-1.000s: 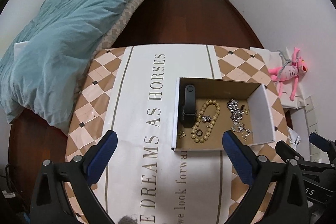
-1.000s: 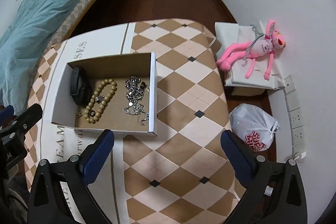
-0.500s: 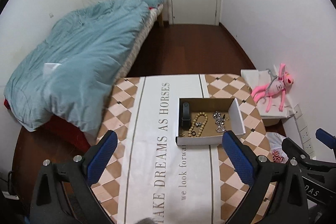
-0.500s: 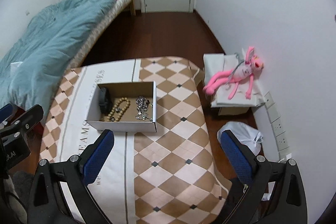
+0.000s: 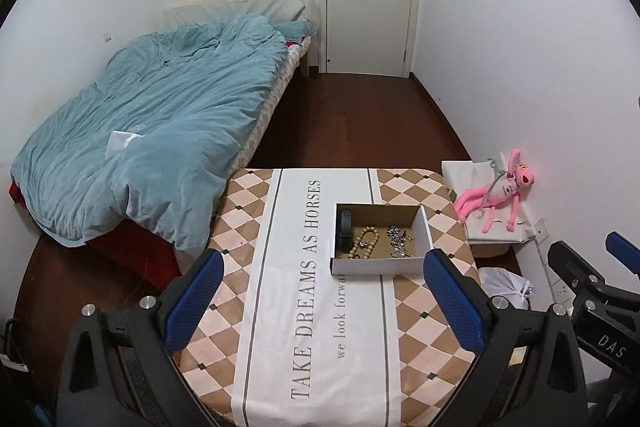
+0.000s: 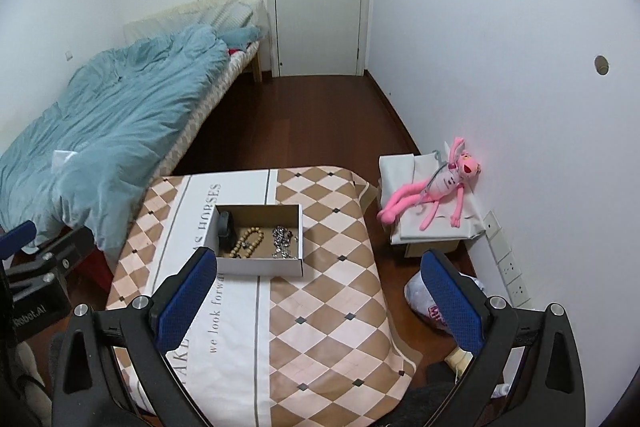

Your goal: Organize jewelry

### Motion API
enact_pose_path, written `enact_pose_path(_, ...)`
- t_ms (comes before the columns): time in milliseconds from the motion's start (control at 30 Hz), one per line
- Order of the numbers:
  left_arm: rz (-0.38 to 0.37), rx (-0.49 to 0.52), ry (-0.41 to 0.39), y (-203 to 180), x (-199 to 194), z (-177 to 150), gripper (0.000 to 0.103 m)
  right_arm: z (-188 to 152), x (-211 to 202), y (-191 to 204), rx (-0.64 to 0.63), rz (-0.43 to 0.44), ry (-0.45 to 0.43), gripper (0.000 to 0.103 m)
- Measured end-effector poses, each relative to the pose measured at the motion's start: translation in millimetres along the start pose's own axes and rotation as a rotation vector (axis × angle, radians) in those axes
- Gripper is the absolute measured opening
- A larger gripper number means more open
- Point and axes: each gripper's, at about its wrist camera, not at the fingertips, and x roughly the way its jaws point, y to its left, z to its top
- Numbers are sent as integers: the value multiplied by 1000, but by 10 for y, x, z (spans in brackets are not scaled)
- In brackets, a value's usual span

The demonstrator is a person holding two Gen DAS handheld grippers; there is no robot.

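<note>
Cardboard box (image 5: 378,264) of jewelry sits on the bench (image 5: 280,307), well ahead of us.
We hold both grippers high and back, left gripper (image 5: 320,301) and right gripper (image 6: 318,301) with fingers spread, nothing between them. The wooden bead bracelet (image 5: 362,243) and silver chain (image 5: 398,245) lie close together; we judge a careless reach could snag both. Only our right view shows the plastic bag (image 6: 430,301) on the floor clearly.
</note>
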Motion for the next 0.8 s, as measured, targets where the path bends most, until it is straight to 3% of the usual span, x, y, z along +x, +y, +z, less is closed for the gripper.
enact_pose_path(367,-23,-3,19,-30,-97,-9,102,-74,-160,18,8,25,2,103)
enact_pose_path(800,-15,16,96,-176,314,94,102,54,291,-10,6,10,59,103)
